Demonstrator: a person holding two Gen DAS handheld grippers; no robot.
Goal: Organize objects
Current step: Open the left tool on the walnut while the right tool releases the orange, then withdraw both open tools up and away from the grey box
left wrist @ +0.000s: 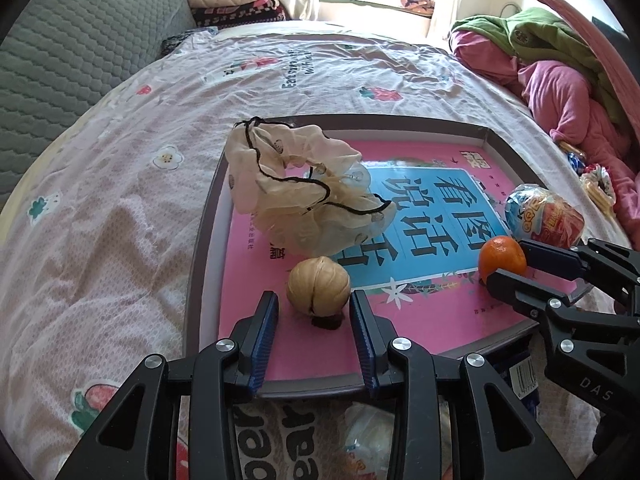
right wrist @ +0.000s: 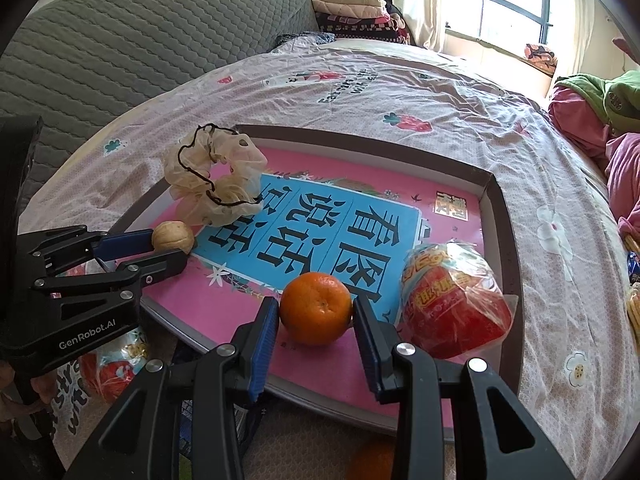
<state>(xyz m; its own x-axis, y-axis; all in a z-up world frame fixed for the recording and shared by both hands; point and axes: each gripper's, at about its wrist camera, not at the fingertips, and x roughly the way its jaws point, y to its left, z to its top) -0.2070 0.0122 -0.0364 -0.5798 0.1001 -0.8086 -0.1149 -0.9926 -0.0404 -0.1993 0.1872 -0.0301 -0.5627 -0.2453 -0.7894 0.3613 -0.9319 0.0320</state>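
Left gripper (left wrist: 314,312): we see black angular frame, blue ribbed pads, silver round screws, white "GenRobot.AI" lettering
Right gripper (right wrist: 314,318): our same black build, blue pads, "DAS" marking
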